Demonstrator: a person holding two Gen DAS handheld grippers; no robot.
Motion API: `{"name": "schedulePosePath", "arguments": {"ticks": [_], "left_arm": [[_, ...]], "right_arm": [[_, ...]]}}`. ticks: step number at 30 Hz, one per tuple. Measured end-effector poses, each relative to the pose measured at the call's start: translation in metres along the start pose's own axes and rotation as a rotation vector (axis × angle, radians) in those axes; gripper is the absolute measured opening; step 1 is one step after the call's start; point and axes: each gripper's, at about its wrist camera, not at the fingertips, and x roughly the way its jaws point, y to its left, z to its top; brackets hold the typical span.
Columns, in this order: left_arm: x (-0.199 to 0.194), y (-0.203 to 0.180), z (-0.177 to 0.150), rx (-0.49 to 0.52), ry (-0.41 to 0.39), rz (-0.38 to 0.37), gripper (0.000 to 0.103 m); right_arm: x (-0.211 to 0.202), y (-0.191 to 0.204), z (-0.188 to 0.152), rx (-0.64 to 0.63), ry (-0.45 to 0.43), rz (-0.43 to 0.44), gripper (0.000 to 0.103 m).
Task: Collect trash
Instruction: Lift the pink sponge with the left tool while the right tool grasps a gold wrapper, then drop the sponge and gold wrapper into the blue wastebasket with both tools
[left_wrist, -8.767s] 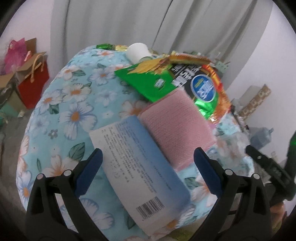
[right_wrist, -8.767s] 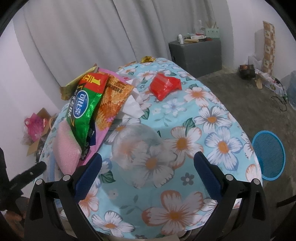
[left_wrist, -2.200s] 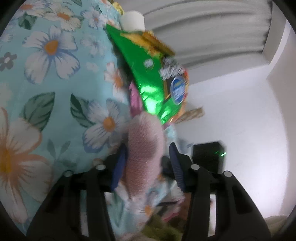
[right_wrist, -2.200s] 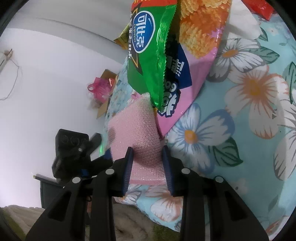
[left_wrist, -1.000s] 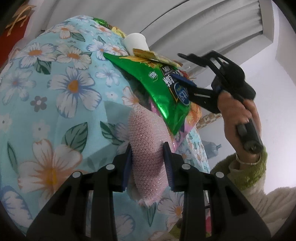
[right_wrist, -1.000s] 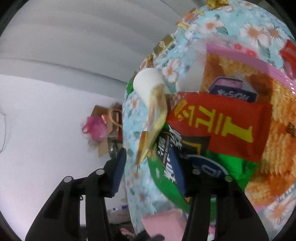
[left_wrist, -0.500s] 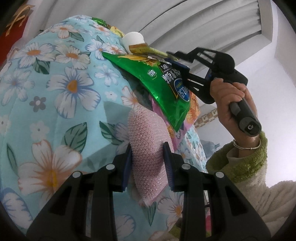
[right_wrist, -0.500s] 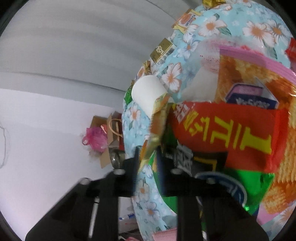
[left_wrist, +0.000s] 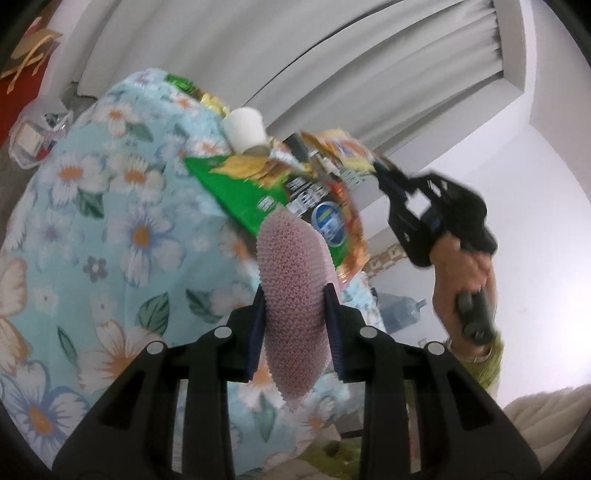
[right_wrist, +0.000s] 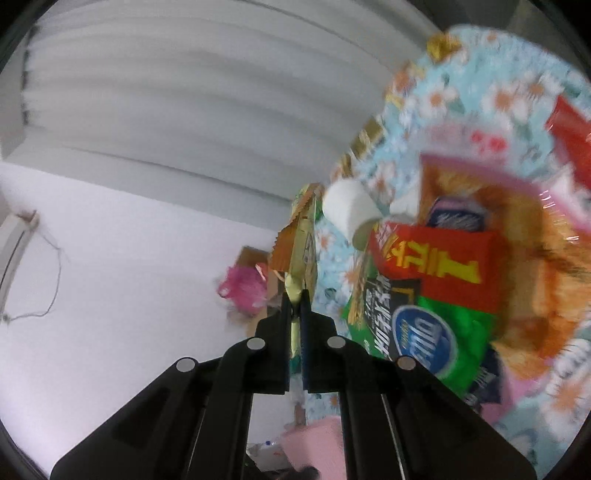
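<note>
Left gripper (left_wrist: 293, 310) is clamped tight on the pink sponge (left_wrist: 293, 295), dead centre of the left view, held up off the flowered surface (left_wrist: 110, 229). Right gripper (right_wrist: 294, 306) is pinched nearly closed on a yellow-orange wrapper (right_wrist: 301, 240), lifted at centre frame beside the white cup (right_wrist: 349, 210). The green snack bag (right_wrist: 417, 325) and red packet (right_wrist: 436, 258) lie piled at right of the right view, blurred.

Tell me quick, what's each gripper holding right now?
Left gripper: shut on the pink sponge.
Right gripper: shut on a yellow wrapper.
</note>
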Motion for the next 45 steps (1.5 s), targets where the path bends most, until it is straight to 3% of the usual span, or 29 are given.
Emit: {"name": "schedulePosePath", "arguments": {"ticks": [7, 11, 20, 29, 32, 38, 41, 42, 43, 44, 45], "left_arm": [[0.004, -0.046, 0.016, 0.098, 0.024, -0.077, 0.028], [0.032, -0.087, 0.021, 0.19, 0.095, -0.135, 0.028], [0.13, -0.187, -0.001, 0.38, 0.301, -0.227, 0.028], [0.264, -0.283, -0.055, 0.524, 0.57, -0.211, 0.028], [0.316, -0.309, -0.084, 0.561, 0.671, -0.183, 0.028], [0.422, -0.337, -0.151, 0.638, 0.84, -0.134, 0.028], [0.471, -0.344, -0.181, 0.661, 0.874, -0.101, 0.03], [0.488, -0.346, -0.19, 0.665, 0.868, -0.073, 0.034], [0.502, -0.347, -0.196, 0.666, 0.856, -0.05, 0.051], [0.518, -0.347, -0.204, 0.669, 0.836, -0.019, 0.061], [0.531, -0.346, -0.212, 0.673, 0.817, 0.015, 0.072]], "right_arm": [[-0.098, -0.025, -0.019, -0.004, -0.148, 0.045, 0.004], [-0.165, -0.057, -0.033, 0.053, -0.25, 0.026, 0.004], [-0.309, -0.128, -0.073, 0.164, -0.519, -0.162, 0.004], [-0.411, -0.219, -0.108, 0.354, -0.773, -0.411, 0.004], [-0.427, -0.252, -0.107, 0.415, -0.803, -0.477, 0.004], [-0.448, -0.328, -0.088, 0.548, -0.774, -0.517, 0.004], [-0.455, -0.364, -0.07, 0.588, -0.759, -0.533, 0.005], [-0.455, -0.375, -0.065, 0.605, -0.749, -0.543, 0.007], [-0.455, -0.393, -0.057, 0.625, -0.719, -0.549, 0.011], [-0.452, -0.407, -0.053, 0.649, -0.683, -0.548, 0.019], [-0.449, -0.424, -0.046, 0.687, -0.65, -0.56, 0.04]]}}
